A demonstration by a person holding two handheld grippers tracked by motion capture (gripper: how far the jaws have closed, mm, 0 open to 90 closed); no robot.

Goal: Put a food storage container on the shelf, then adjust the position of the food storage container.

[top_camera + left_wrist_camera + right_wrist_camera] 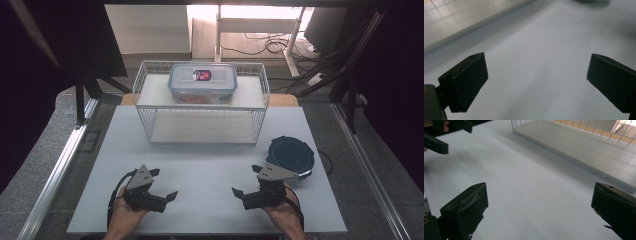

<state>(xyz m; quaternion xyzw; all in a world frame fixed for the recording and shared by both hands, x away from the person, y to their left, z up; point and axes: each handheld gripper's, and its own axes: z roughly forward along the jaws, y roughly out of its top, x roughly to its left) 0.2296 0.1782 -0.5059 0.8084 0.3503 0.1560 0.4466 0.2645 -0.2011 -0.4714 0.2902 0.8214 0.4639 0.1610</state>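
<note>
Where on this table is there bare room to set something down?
Bare: the table between the wire rack and both open grippers, left gripper and right gripper; also the rack's lower shelf. Crowded: top shelf holds a lidded box; a round container fills the right edge.

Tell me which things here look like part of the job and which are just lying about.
Likely part of the job:
- left claw, open, empty
- right claw, open, empty
- round dark lidded dish, nearest the right claw

Just standing about, as far as can be judged:
- white wire rack
- clear clip-lid box on the rack's top shelf
- white table
</note>
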